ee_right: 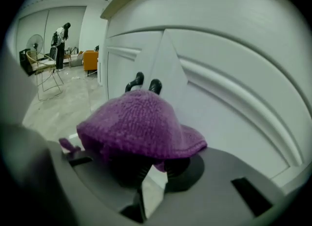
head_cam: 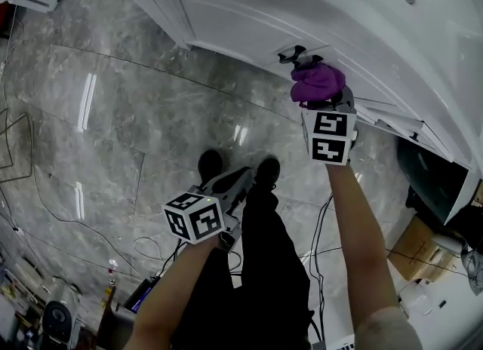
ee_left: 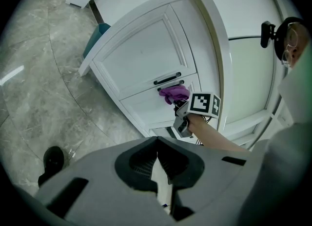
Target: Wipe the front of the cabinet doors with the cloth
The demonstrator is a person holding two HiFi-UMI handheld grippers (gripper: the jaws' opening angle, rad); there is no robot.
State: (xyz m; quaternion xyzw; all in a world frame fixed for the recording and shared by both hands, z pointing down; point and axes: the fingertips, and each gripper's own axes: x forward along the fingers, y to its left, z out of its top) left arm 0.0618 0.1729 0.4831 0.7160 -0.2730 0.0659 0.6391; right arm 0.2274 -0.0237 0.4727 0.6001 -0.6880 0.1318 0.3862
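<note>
Right gripper (ee_right: pixel 155 169) grips the cloth (ee_right: pixel 139 122) at the cabinet door (ee_right: pixel 234 113), just beside its handles (ee_right: pixel 145 84); left gripper (ee_left: pixel 157 166), closed and empty, hangs well apart

Black handles (ee_right: pixel 139 80) jut from cabinet door (ee_right: pixel 234 74) just beyond cloth (ee_right: pixel 141 122); door flat elsewhere; floor (head_cam: pixel 113 115) leftward open.

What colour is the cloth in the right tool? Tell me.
Purple. The cloth shows best in the right gripper view, held by the right tool.

I stand in a big office-like workroom: grey marble floor (head_cam: pixel 151 115), loose cables (head_cam: pixel 315 228), a white cabinet (ee_left: pixel 146 59), a far fan (ee_right: pixel 35 42) and chairs (ee_right: pixel 46 76).
</note>
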